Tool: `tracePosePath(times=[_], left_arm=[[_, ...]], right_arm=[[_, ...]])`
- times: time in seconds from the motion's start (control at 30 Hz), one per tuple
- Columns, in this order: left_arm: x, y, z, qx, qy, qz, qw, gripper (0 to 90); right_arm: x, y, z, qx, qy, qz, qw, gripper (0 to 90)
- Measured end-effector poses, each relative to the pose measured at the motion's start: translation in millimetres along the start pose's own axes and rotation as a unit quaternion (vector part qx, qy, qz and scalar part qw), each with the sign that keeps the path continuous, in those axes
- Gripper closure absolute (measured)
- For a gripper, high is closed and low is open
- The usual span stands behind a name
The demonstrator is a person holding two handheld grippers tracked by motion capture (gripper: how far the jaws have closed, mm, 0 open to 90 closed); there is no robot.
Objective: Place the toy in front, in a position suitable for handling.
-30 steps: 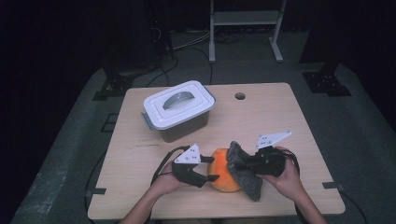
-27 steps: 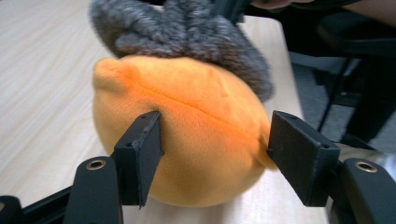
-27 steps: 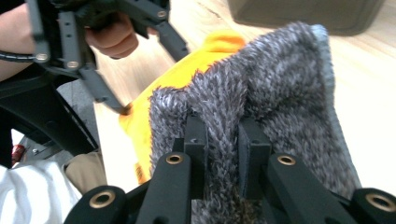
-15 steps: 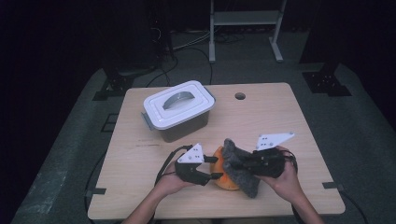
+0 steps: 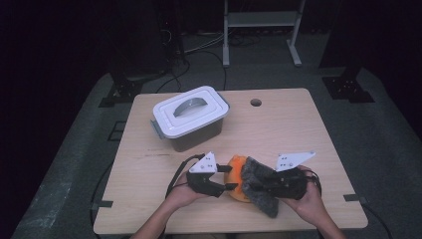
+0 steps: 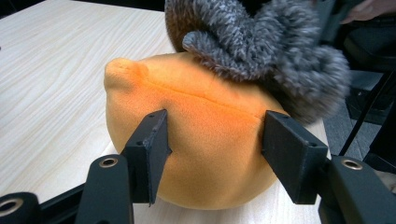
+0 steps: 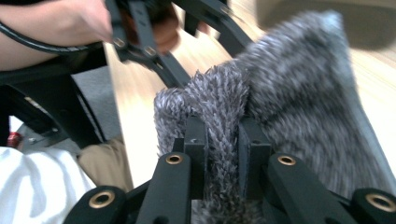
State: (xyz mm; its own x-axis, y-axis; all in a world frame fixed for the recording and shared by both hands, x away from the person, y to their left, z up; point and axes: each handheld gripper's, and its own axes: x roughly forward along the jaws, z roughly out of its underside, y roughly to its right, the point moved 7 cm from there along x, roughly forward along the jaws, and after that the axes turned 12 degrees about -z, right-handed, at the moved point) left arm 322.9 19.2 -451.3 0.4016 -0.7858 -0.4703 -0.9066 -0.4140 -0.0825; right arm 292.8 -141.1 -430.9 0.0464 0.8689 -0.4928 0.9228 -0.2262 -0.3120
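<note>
Orange plush (image 6: 201, 140): rounded, soft, seam across the top, small nub at one end; sits on the wooden table (image 5: 298, 129) at the near edge, between both hands.
Left gripper (image 5: 225, 179): held level, pointing right; jaws straddle the plush at both flanks, just been opening slightly.
Right gripper (image 5: 251, 185): level, pointing left; jaws pinched tight on a fold of the grey cloth (image 7: 289, 102).
Grey cloth: fuzzy knit, draped over the plush top.
Lidded box (image 5: 189, 117): farther back, well apart.
</note>
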Motion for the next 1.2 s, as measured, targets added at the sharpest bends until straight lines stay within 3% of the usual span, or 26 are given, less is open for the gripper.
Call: tracePosePath(times=[0.13,0.2,0.3,0.4,0.5,0.63,0.73,0.9,1.07,1.2], left_arm=[[-1.4,-0.1,2.9,0.014,-0.003,0.0,0.9999,38.5],[-1.7,0.5,3.5,0.017,-0.004,0.001,0.9998,38.5],[-1.6,0.3,3.7,0.019,-0.005,0.001,0.9998,38.4],[-2.6,-0.1,5.6,0.021,-0.008,0.005,0.9997,38.3],[-3.9,-0.4,7.1,0.023,-0.011,0.006,0.9997,38.1],[-8.7,-5.6,4.6,0.015,-0.013,0.002,0.9998,34.1],[-11.0,-9.8,2.1,0.003,-0.003,-0.004,1.0,33.1],[-8.4,-10.5,7.8,0.003,-0.021,-0.014,0.9997,34.0],[-9.2,-11.8,11.8,0.016,-0.033,-0.021,0.9991,33.9],[-10.8,-13.7,14.5,0.021,-0.036,-0.016,0.999,33.9]], right_arm=[[11.9,-1.9,-0.7,-0.008,-0.018,-0.01,0.9998,75.8],[10.3,-0.5,3.9,0.0,-0.017,-0.016,0.9997,76.0],[0.5,5.1,11.3,0.009,-0.02,-0.007,0.9997,75.9],[-10.9,10.0,5.0,0.012,0.003,0.01,0.9999,75.9],[-15.0,17.9,-4.6,0.019,0.023,0.012,0.9995,75.9],[-2.2,27.1,-3.2,0.034,0.013,0.004,0.9993,76.0],[8.8,22.3,-4.9,0.028,0.008,-0.007,0.9995,76.0],[16.7,16.1,-5.6,0.019,-0.002,-0.013,0.9997,76.0],[8.2,17.7,6.4,0.025,-0.012,-0.013,0.9995,75.9],[-6.7,25.7,3.8,0.036,0.007,0.006,0.9993,76.0]])
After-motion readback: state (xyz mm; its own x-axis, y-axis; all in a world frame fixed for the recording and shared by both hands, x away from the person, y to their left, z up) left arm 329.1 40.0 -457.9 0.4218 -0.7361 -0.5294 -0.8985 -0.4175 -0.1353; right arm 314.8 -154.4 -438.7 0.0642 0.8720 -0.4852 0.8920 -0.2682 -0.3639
